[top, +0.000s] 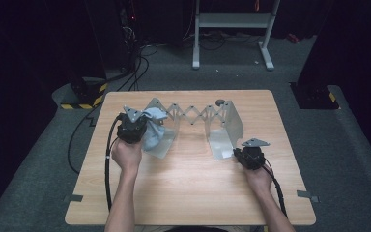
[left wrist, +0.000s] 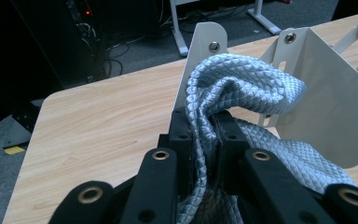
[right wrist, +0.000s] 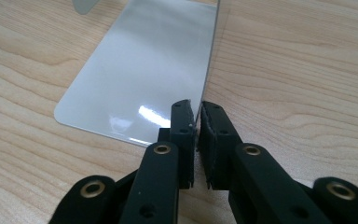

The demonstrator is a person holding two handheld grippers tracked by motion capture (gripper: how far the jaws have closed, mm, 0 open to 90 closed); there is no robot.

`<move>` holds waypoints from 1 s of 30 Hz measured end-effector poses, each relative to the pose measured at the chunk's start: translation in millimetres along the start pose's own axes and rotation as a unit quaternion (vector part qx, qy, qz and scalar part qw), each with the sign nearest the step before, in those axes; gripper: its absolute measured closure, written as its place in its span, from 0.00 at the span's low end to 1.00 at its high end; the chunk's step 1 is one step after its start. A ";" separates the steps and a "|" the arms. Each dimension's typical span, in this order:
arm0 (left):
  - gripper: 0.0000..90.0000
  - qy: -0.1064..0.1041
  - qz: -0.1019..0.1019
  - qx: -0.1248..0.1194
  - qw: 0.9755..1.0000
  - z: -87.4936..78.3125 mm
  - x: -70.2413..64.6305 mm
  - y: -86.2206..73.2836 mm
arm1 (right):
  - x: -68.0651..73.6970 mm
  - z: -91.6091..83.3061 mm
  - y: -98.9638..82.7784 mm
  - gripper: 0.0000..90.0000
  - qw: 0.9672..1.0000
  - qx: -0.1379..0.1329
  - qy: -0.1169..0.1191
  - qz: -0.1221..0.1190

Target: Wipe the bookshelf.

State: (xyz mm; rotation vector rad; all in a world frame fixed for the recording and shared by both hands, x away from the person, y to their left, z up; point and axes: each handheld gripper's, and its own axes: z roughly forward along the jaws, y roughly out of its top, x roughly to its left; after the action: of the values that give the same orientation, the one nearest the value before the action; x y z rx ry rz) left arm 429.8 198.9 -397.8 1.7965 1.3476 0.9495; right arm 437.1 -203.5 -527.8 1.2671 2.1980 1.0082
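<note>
A light blue quilted cloth [top: 154,131] hangs bunched against the left plate [top: 166,140] of a white metal folding rack. My left gripper [top: 142,124] is shut on it. In the left gripper view the cloth [left wrist: 242,88] runs up between the pressed pads and folds over in front of that plate [left wrist: 331,107]. A scissor linkage [top: 193,115] joins it to the right plate [top: 224,133]. My right gripper [top: 237,153] is shut on the near edge of the right plate. In the right gripper view its pads [right wrist: 182,122] pinch the thin edge of the plate [right wrist: 144,70].
The rack stands across the middle of a wooden table [top: 193,193]. A small dark knob [top: 220,102] sits behind the linkage. Both gripper cables trail off the near side. Beyond the far edge are a white frame's legs [top: 232,34] and floor cables.
</note>
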 end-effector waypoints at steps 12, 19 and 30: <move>0.89 0.004 -0.012 -0.014 1.000 -5.2 0.0 -14.8 | 0.0 0.0 -0.1 0.94 1.000 0.000 0.001 0.001; 0.89 0.009 -0.012 -0.015 1.000 -6.6 -1.4 -24.8 | 0.0 -0.1 -0.1 0.94 1.000 0.000 0.000 0.001; 0.89 0.012 -0.018 -0.008 1.000 -4.4 -2.0 -37.2 | 0.2 -0.1 -0.1 0.94 1.000 0.000 0.000 0.001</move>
State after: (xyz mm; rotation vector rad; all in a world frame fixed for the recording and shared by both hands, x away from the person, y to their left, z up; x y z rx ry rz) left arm 408.2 205.8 -427.7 1.7482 1.3784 0.9621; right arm 436.9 -203.4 -527.8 1.2692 2.1982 1.0090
